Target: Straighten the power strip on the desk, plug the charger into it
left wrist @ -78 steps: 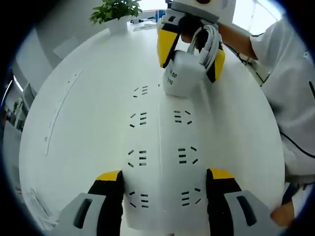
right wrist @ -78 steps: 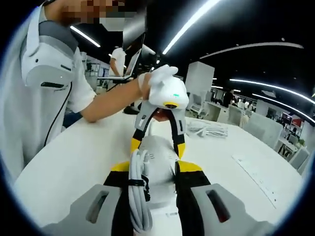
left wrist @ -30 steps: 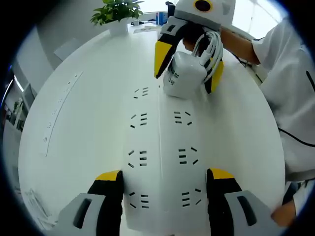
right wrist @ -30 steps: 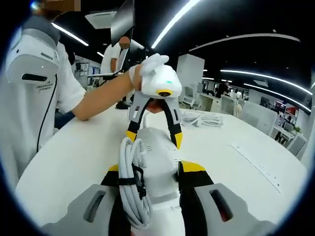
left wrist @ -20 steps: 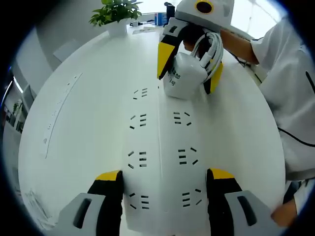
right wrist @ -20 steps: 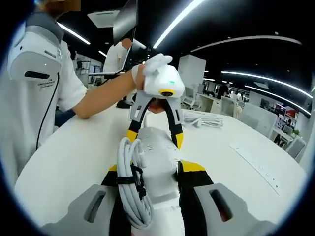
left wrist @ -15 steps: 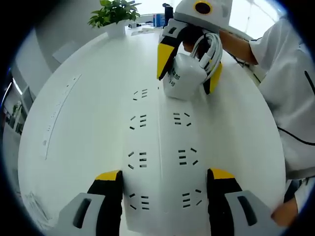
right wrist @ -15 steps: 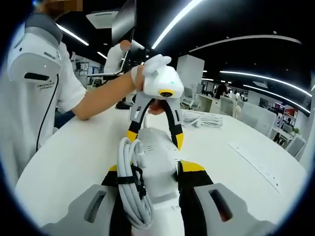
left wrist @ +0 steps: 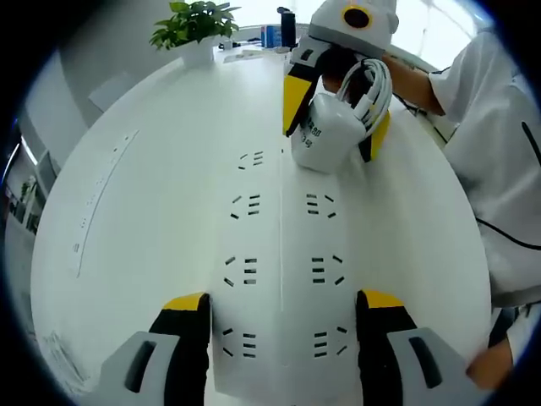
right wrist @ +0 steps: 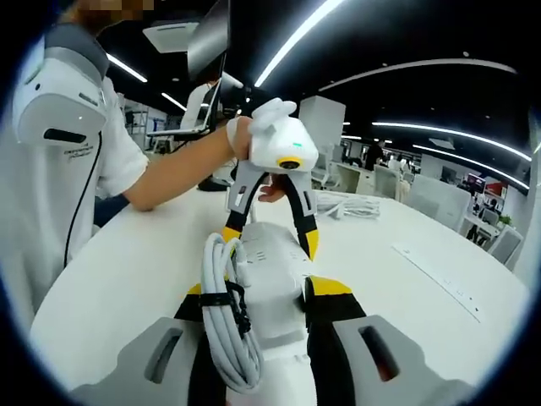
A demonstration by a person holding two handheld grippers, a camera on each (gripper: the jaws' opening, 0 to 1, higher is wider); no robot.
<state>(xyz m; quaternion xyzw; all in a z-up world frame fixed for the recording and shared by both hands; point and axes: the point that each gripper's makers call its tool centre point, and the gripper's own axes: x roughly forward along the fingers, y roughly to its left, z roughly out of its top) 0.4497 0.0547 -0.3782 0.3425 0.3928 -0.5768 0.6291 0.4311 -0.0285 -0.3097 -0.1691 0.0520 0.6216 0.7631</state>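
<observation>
The white desk (left wrist: 152,211) carries the white power strip (left wrist: 281,279), lying lengthwise between the spread jaws of the left gripper (left wrist: 281,326). At the strip's far end, the right gripper (right wrist: 254,309) pinches the white charger (left wrist: 325,139) with its bundled cable (right wrist: 221,326). Grey print on the charger is unreadable.

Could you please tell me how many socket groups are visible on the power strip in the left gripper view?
7 on the power strip: four down the left column, three down the right. The charger, held by the right gripper, sits over the far right position and may hide an eighth.
</observation>
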